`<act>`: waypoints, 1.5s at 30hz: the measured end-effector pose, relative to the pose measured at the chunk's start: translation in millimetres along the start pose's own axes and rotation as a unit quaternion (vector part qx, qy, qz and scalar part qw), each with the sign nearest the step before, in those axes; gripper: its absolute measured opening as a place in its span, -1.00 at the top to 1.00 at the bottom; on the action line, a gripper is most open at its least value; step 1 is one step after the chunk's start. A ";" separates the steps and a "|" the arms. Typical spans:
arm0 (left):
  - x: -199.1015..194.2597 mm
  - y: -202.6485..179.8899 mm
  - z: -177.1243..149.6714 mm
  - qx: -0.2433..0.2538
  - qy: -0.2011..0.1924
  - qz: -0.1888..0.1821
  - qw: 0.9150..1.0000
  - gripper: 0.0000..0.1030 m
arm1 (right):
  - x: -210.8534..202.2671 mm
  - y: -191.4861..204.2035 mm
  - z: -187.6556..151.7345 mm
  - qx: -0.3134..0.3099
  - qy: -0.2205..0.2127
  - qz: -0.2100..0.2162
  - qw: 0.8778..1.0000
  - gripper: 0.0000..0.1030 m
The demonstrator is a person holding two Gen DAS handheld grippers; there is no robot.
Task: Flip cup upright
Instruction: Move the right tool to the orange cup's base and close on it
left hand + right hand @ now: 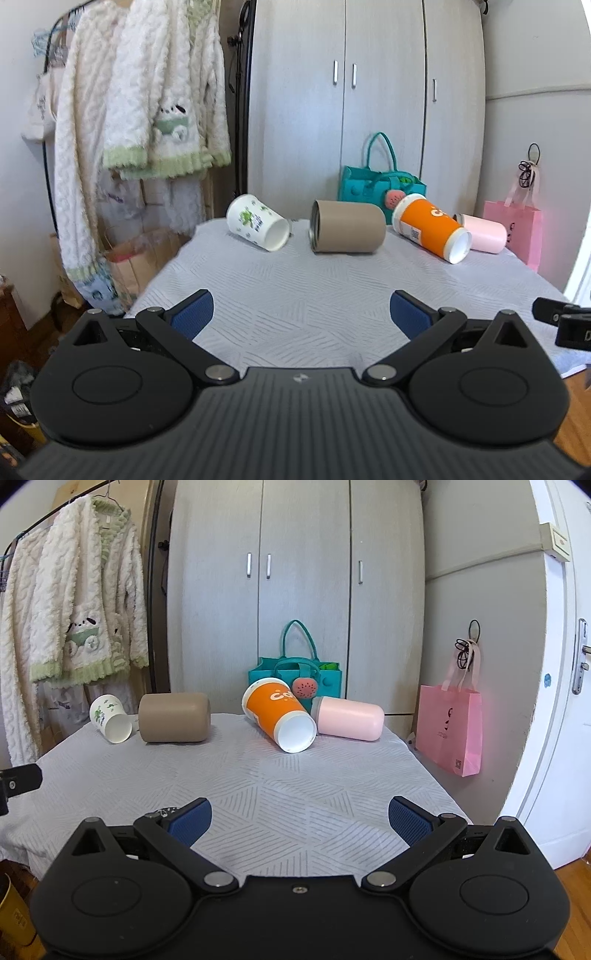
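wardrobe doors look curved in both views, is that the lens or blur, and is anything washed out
Lens: in the left wrist view the wardrobe edges bow outward, fisheye bending, not blur; the cups stay sharp. In the right wrist view the door at the right edge curves likewise and looks bright, slightly washed out.

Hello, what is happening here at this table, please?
Four cups lie on their sides on the cloth-covered table: a white cup, a brown cup, an orange cup and a pink cup. The left gripper and the right gripper are both open, short of the cups, holding nothing.
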State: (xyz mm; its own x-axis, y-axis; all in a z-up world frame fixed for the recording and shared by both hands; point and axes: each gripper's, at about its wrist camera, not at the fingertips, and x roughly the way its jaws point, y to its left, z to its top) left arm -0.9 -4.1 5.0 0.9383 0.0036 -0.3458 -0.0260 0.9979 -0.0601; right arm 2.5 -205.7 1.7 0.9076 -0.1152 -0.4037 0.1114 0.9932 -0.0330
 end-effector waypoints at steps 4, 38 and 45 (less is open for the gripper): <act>2.2 0.3 7.9 -0.001 0.014 0.004 1.000 -1.00 | 0.7 -5.8 3.5 -0.002 0.009 0.028 1.000 -1.00; 139.1 -7.1 73.2 -0.057 0.127 -0.054 0.989 -1.00 | 236.0 -17.4 122.1 -0.134 0.157 0.182 0.961 -0.97; 168.1 -17.4 80.6 -0.071 0.142 -0.094 0.983 -1.00 | 258.9 -8.6 116.3 -0.149 0.174 0.173 0.958 -0.93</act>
State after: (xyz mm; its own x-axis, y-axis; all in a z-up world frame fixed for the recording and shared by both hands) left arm 185.1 -15.6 23.3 0.7979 -0.2180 -0.5620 0.0711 0.9598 -0.2714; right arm 283.5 -245.8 3.8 0.6736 0.1816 -0.7165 -0.3386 0.9375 -0.0807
